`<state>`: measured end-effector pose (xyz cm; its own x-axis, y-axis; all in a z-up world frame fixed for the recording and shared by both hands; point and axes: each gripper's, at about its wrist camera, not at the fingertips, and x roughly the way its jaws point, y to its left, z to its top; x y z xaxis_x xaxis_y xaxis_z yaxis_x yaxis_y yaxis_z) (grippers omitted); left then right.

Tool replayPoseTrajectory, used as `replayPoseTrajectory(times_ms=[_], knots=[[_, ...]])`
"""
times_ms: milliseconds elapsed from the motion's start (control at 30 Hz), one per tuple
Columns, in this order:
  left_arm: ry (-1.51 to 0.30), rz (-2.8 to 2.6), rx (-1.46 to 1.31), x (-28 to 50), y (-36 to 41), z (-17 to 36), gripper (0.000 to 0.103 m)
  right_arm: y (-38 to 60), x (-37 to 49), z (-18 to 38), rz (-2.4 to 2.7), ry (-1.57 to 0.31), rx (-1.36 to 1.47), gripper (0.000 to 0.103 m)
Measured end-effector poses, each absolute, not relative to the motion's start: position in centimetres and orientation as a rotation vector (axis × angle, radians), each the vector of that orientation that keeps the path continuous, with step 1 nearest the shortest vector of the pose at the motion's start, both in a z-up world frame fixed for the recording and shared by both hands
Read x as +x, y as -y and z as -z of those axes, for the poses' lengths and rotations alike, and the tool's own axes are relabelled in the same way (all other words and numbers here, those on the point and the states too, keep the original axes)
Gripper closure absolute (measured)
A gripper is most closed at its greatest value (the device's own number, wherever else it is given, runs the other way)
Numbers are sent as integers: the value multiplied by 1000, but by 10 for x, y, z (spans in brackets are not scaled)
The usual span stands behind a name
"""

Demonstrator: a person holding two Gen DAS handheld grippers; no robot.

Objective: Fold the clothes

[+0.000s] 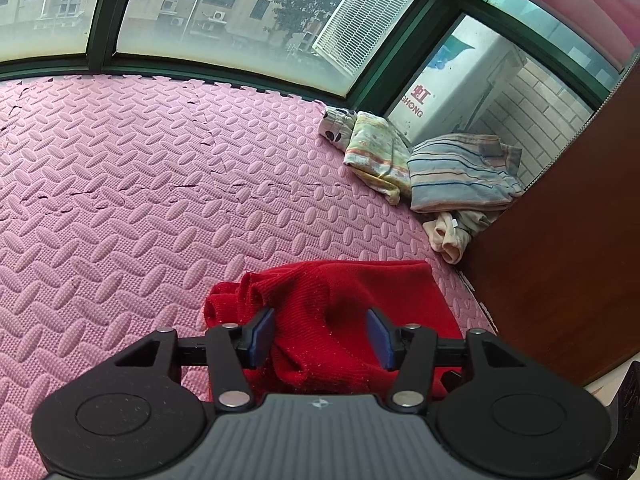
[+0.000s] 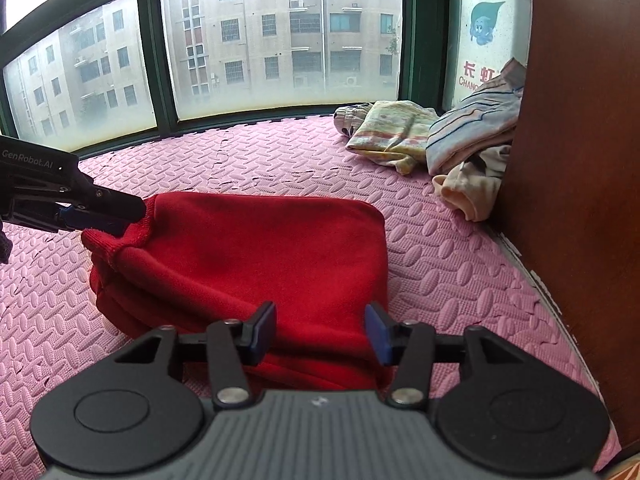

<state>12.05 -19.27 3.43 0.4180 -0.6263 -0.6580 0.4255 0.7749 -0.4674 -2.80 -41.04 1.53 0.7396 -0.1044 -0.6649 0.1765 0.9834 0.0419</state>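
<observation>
My right gripper (image 2: 320, 330) hangs spread apart over the near edge of the red sweater (image 2: 260, 248), which lies folded on the pink mat (image 2: 440, 260). My left gripper (image 1: 320, 334) is also spread, at its ribbed end. Soft, floppy knit: I'd pinch a doubled edge or cuff.
</observation>
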Motion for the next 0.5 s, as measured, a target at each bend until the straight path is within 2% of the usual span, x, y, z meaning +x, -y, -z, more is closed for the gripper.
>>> replayPoseTrajectory(times_ms=[67,133,267,333,367,433,500], knots=[[-916,667,-232,114,188,-37,41,408,-31,-17,162,-714,108,44],[-905,665,-221,108,184,-40,34,404,-36,-19,170,-697,114,31],[-882,663,-199,96,175,-45,25,394,-41,-21,173,-686,107,22],[-870,661,-188,90,170,-48,16,387,-45,-22,174,-680,99,16],[-865,660,-182,87,168,-50,14,383,-46,-23,172,-678,101,16],[-853,659,-171,81,163,-52,10,377,-48,-24,168,-673,102,7],[-837,658,-153,73,157,-56,7,367,-50,-24,170,-668,91,2]])
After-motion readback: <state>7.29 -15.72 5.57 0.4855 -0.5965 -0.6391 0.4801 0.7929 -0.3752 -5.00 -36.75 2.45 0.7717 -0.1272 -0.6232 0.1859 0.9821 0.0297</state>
